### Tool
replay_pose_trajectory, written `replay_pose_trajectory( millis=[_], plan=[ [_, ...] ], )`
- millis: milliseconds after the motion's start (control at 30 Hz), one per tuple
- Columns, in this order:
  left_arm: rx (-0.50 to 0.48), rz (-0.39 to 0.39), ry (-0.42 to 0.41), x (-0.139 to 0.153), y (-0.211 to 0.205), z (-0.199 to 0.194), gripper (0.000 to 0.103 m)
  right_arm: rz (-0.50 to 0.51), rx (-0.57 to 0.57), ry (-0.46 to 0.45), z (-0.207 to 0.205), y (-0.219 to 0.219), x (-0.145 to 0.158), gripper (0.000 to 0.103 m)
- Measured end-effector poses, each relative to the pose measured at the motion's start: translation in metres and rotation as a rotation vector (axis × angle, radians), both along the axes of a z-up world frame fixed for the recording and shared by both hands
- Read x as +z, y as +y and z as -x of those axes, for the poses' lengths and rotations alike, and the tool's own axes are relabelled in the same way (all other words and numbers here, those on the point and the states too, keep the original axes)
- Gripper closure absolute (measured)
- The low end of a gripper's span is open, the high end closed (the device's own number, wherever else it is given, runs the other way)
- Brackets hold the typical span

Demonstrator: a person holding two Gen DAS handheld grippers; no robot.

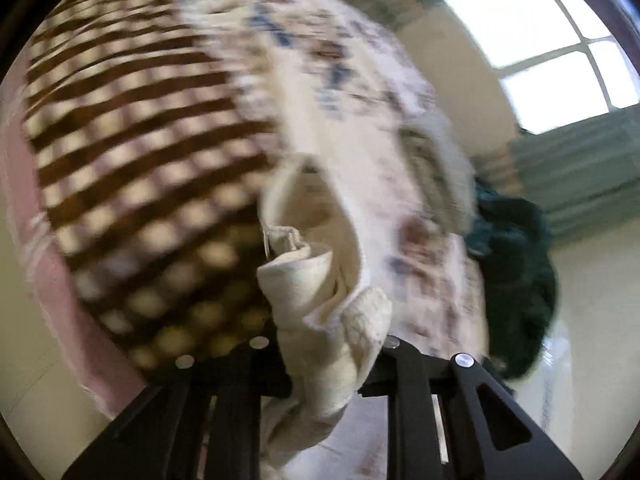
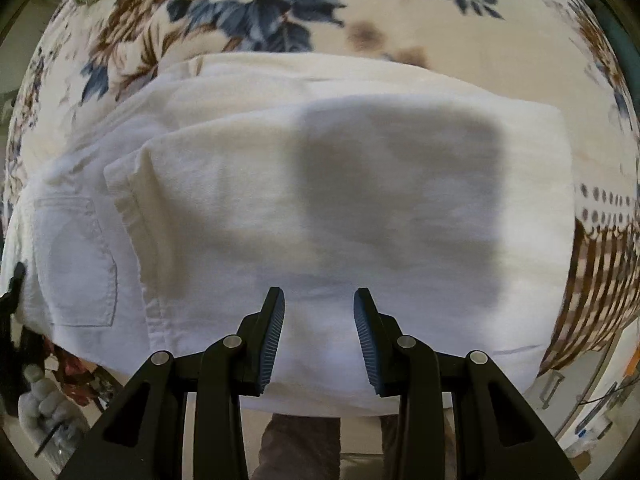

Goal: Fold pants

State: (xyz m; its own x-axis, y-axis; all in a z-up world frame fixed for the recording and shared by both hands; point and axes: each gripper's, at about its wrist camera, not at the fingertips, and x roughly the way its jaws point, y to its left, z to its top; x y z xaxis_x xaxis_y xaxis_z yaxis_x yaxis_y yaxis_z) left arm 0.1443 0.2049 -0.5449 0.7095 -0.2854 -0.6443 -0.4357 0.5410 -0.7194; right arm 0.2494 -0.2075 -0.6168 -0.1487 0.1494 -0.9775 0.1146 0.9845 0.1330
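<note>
White pants [image 2: 280, 200] lie folded across a floral blanket, with a back pocket [image 2: 76, 264] showing at the left end. My right gripper [image 2: 319, 312] hovers over their near edge, open, with nothing between its blue ribbed pads [image 2: 274, 340]. In the blurred left wrist view, a bunched cream fold of the pants [image 1: 320, 280] rises out of my left gripper [image 1: 324, 344]. That gripper is shut on the cloth, which hides the fingertips. The left gripper [image 2: 12, 292] also peeks in at the left edge of the right wrist view, at the pants' pocket end, held by a gloved hand [image 2: 44, 404].
The floral blanket [image 2: 260, 12] covers the bed, beside a brown checked cover [image 1: 140, 140]. A dark green garment [image 1: 516, 264] lies at the bed's far side below a bright window [image 1: 540, 20]. The person's legs [image 2: 296, 448] stand at the bed's near edge.
</note>
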Motion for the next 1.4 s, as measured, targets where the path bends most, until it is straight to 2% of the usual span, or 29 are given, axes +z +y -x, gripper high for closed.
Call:
replay_pose_trajectory(
  millis=[100, 200, 333, 433, 500, 633, 867, 967, 1033, 1100, 1167, 1200, 1233, 1333, 1400],
  plan=[
    [-0.082, 0.001, -0.094, 0.040, -0.031, -0.007, 0.086, -0.020, -0.018, -0.018, 0.006, -0.021, 0.011, 0.064],
    [-0.204, -0.023, -0.167, 0.077, -0.085, -0.015, 0.086, -0.033, -0.046, -0.041, 0.007, -0.046, 0.023, 0.064],
    [-0.386, -0.004, -0.223, 0.103, -0.187, -0.019, 0.087, -0.028, -0.094, -0.077, 0.014, -0.093, 0.040, 0.064],
    [-0.510, 0.013, -0.203, 0.096, -0.258, -0.021, 0.087, -0.004, -0.145, -0.099, 0.024, -0.143, 0.047, 0.064],
    [-0.586, 0.024, -0.157, 0.078, -0.308, -0.022, 0.086, 0.013, -0.179, -0.101, 0.036, -0.184, 0.041, 0.064],
    [-0.667, -0.007, -0.057, 0.040, -0.371, -0.028, 0.087, 0.054, -0.245, -0.097, 0.052, -0.252, 0.039, 0.064],
    [-0.746, -0.068, 0.024, 0.008, -0.434, -0.048, 0.087, 0.088, -0.318, -0.081, 0.095, -0.333, 0.034, 0.064],
    [-0.800, -0.168, 0.118, -0.007, -0.455, -0.042, 0.084, 0.077, -0.327, -0.075, 0.101, -0.360, 0.028, 0.064],
    [-0.810, -0.213, 0.167, -0.006, -0.461, -0.044, 0.079, 0.049, -0.322, -0.085, 0.097, -0.369, 0.026, 0.061],
    [-0.825, -0.252, 0.195, 0.000, -0.467, -0.045, 0.072, 0.012, -0.302, -0.110, 0.082, -0.364, 0.019, 0.043],
    [-0.838, -0.281, 0.207, 0.010, -0.472, -0.045, 0.059, -0.020, -0.283, -0.129, 0.073, -0.362, 0.019, 0.041],
    [-0.839, -0.289, 0.209, 0.016, -0.473, -0.044, 0.048, -0.039, -0.271, -0.140, 0.069, -0.362, 0.020, 0.041],
    [-0.840, -0.303, 0.210, 0.022, -0.475, -0.044, 0.041, -0.050, -0.266, -0.145, 0.065, -0.359, 0.020, 0.041],
    [-0.813, -0.376, 0.215, 0.043, -0.475, -0.043, 0.041, -0.099, -0.273, -0.157, 0.050, -0.357, 0.020, 0.041],
    [-0.788, -0.397, 0.224, 0.045, -0.473, -0.054, 0.041, -0.128, -0.277, -0.169, 0.042, -0.359, 0.024, 0.041]
  ],
)
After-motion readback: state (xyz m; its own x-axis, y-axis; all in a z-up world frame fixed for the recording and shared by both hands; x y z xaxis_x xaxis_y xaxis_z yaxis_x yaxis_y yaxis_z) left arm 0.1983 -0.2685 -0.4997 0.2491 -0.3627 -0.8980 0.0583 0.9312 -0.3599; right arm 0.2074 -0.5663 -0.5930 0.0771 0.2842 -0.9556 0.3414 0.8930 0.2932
